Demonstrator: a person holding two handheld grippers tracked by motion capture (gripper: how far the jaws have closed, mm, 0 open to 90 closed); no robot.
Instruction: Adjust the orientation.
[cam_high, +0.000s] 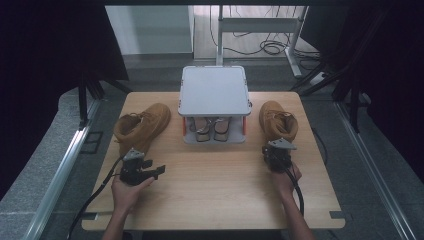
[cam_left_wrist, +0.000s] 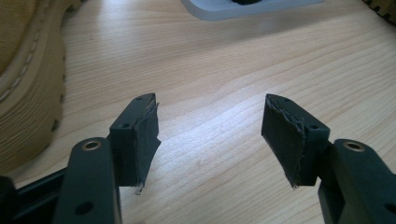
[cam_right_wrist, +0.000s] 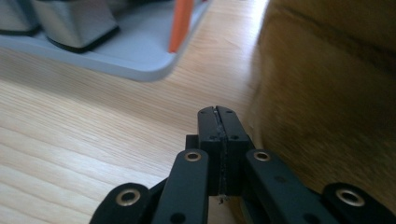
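Two tan boots stand on the wooden table (cam_high: 215, 185): the left boot (cam_high: 141, 125) lies left of a grey two-tier rack (cam_high: 215, 92), the right boot (cam_high: 278, 120) to its right. A pair of shoes (cam_high: 212, 127) sits on the rack's lower shelf. My left gripper (cam_high: 159, 170) is held low over the table just in front of the left boot (cam_left_wrist: 28, 84), jaws wide open over bare wood (cam_left_wrist: 210, 121). My right gripper (cam_right_wrist: 218, 112) is shut with nothing between its jaws, right beside the heel of the right boot (cam_right_wrist: 336, 102).
The rack's grey base (cam_right_wrist: 140, 56) and an orange post (cam_right_wrist: 180, 23) lie ahead and left of the right gripper. Dark curtains flank the table. Behind it are a white desk frame (cam_high: 260, 30) and cables on the floor (cam_high: 272, 47). Bare wood spans the table's front.
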